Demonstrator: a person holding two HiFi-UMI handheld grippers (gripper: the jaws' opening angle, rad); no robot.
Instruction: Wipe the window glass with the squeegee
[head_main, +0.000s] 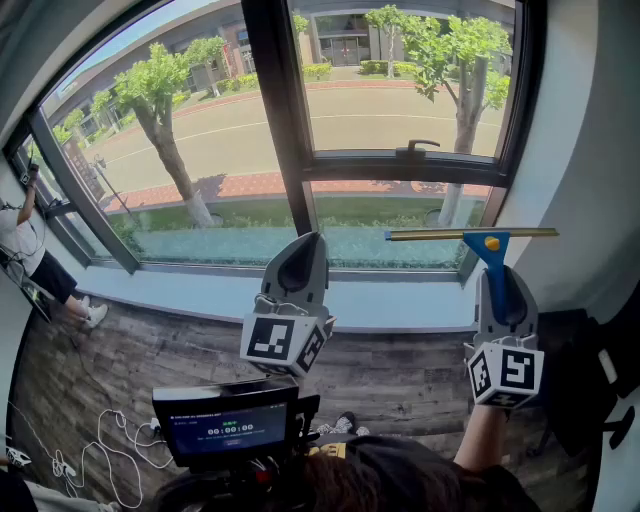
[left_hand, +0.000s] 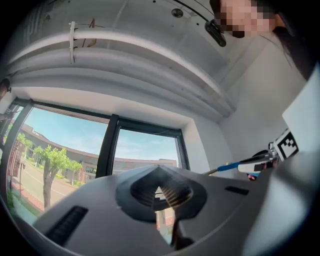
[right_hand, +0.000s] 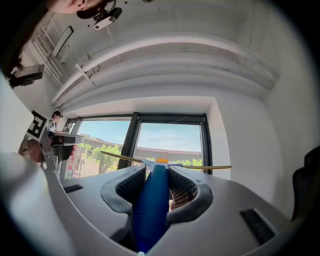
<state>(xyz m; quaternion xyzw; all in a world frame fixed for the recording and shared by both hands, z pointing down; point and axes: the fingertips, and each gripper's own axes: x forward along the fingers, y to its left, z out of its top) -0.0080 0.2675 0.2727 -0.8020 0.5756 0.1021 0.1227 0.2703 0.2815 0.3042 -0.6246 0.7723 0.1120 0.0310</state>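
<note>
Room: window wall (head_main: 560, 150) in white, a pale sill (head_main: 400, 302) under it, wood floor (head_main: 400, 380) below.
Squeegee (head_main: 497, 262): one, blue handle standing up out of the right gripper, its yellow-edged blade level just beyond the jaw tips, across the top of the lower right pane (head_main: 390, 215); whether it touches the glass I can't tell.
Right gripper (head_main: 498, 278): jaws clamped narrow on the blue handle, which runs straight between them in the right gripper view (right_hand: 157, 175).
Left gripper (head_main: 308, 240): jaws brought together, nothing between them (left_hand: 159, 187); it stands well to the left of the squeegee.
Marker cubes: two, one at the back of each gripper (head_main: 285, 343) (head_main: 505, 373).
Panes in front of the tools: three, one big one (head_main: 190, 130) left of the left gripper, two stacked beyond the squeegee.
Window handle (head_main: 417, 147): one, above the blade.
Screen (head_main: 228, 425): one, lit, behind the left gripper.
Person (head_main: 25, 240): one, far left by the glass.
</note>
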